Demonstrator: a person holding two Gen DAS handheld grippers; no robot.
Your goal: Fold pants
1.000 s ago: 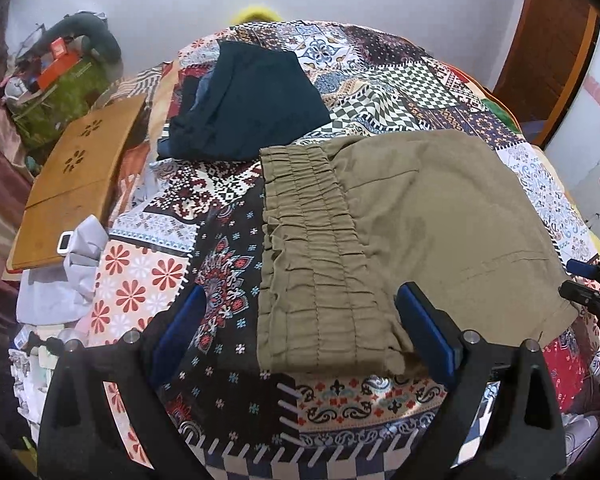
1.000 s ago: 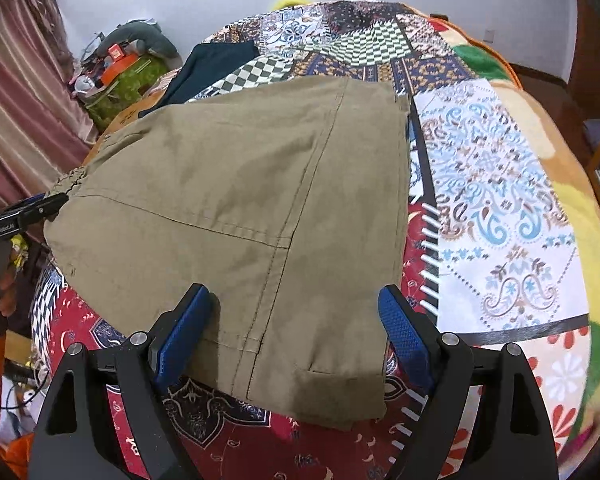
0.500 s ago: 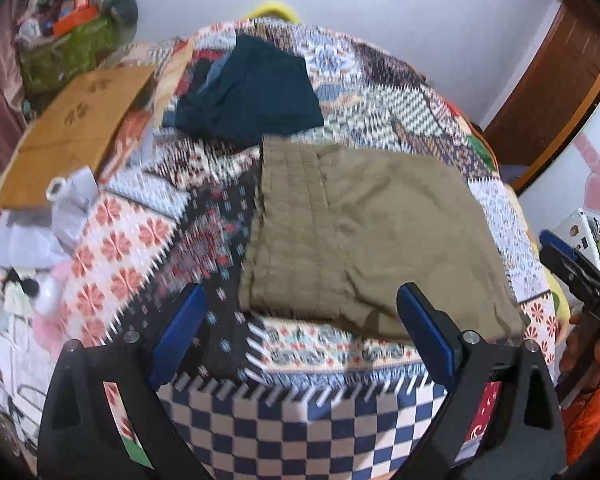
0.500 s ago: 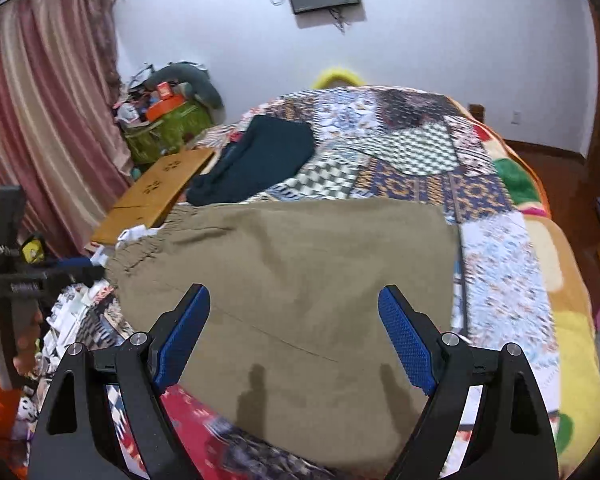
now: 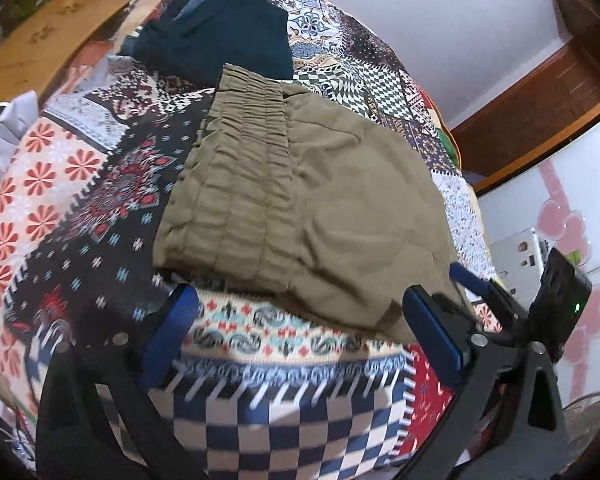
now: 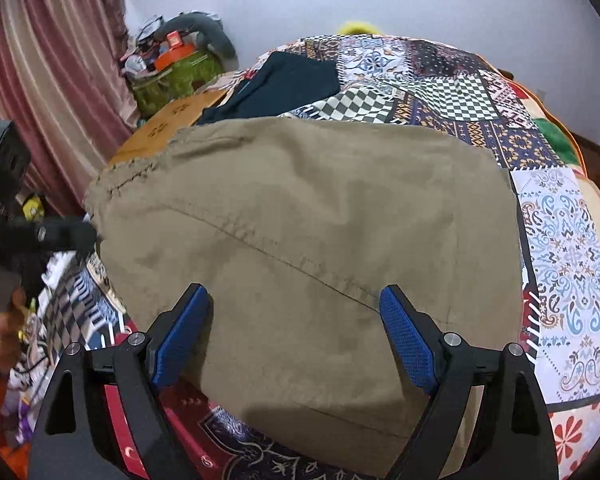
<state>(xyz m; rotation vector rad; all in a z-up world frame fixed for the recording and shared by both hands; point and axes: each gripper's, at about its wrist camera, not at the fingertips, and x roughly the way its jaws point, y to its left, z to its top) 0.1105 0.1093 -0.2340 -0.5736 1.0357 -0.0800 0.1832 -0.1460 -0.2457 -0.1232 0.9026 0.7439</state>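
Note:
Olive-green pants (image 5: 320, 208) lie folded flat on the patchwork quilt, their gathered elastic waistband (image 5: 236, 176) on the left. They also fill the right wrist view (image 6: 312, 232). My left gripper (image 5: 300, 344) is open and empty, just in front of the pants' near edge. My right gripper (image 6: 296, 336) is open and empty, its blue pads hovering over the near part of the pants. The right gripper also shows in the left wrist view (image 5: 472, 280) at the pants' right corner.
A folded dark teal garment (image 5: 220, 32) lies beyond the pants on the quilt (image 5: 68, 168). A wooden lap tray (image 5: 40, 36) sits at the far left. Curtains (image 6: 40, 80) and a cluttered green bag (image 6: 172, 76) stand to the left. White furniture (image 5: 560, 208) is on the right.
Both grippers pulled back and up from the pants, then came in close again. The pants stay folded in place. Both grippers stay open.

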